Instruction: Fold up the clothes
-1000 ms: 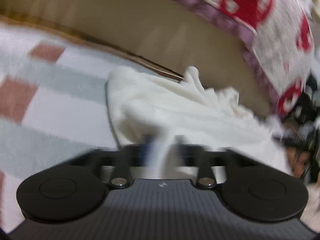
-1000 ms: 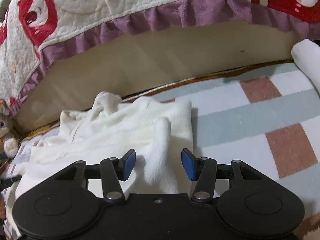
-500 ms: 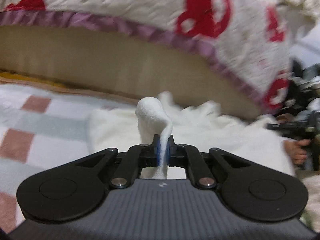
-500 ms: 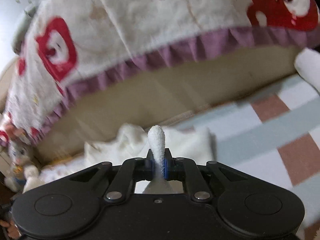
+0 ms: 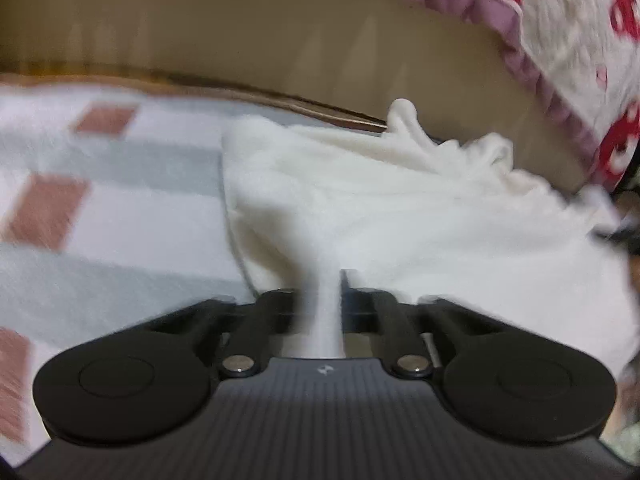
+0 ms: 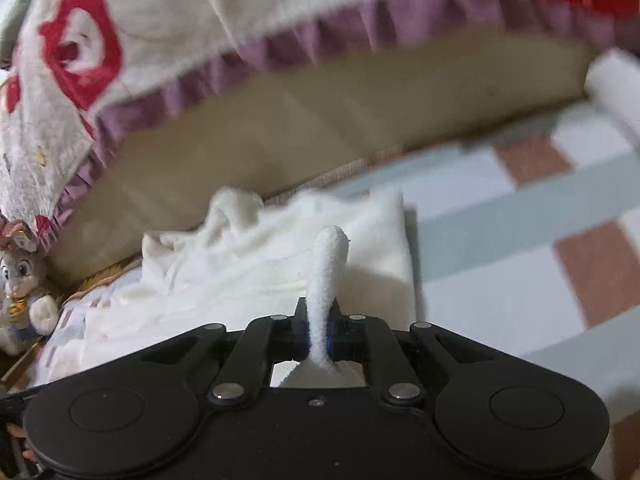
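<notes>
Both hand-held grippers clenched on the white fleece garment (image 5: 400,208): the left hand-held gripper (image 5: 325,304) pinches a fold of it drawn up between its fingers, the right hand-held gripper (image 6: 319,332) pinches a narrow ridge of cloth standing upright above its blue pads (image 6: 330,338). Garment lies rumpled on a checked blanket (image 6: 520,216) of white, grey and brown squares, its far edge bunched against a tan wall under a purple-frilled quilt (image 6: 200,20) with red prints. Plush rabbit (image 6: 20,280) sits at far left in the right wrist view; left wrist view blurred.
</notes>
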### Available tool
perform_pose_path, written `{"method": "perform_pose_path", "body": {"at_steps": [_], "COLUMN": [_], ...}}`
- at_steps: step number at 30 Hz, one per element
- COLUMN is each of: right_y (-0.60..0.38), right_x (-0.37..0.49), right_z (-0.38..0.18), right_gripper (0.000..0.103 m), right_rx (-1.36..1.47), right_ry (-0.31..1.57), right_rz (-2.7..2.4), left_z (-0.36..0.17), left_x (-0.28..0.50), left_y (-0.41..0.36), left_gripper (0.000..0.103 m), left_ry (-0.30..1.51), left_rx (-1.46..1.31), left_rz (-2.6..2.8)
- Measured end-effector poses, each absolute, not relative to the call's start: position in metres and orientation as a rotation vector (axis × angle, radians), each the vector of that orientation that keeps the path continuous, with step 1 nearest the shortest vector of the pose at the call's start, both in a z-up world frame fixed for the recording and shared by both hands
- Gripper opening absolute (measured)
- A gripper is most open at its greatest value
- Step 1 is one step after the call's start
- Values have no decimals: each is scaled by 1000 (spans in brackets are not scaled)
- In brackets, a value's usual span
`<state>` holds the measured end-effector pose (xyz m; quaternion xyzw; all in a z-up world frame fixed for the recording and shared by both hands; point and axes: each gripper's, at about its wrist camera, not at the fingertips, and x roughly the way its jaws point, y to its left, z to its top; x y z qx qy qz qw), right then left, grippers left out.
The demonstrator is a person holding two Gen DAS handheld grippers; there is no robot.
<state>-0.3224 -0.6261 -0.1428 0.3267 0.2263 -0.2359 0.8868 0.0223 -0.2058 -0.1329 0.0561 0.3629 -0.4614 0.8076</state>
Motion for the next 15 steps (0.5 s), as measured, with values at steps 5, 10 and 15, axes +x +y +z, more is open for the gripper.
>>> {"method": "perform_pose_path", "body": {"at_steps": [5, 10, 15], "right_y": [-598, -600, -636], "right_x": [-344, -353, -315], "right_z": [-102, -56, -2], "right_gripper": [9, 9, 8], "right_rx": [593, 578, 460], "right_ry": [336, 227, 219], "right_rz": [-514, -503, -458], "left_z": [-72, -26, 0], "left_x": [-3, -16, 21], "left_y": [-192, -175, -206], "left_gripper": [6, 6, 6], "left_ry": [535, 406, 365], "left_rx": [96, 34, 56], "left_rz": [-995, -955, -924]}}
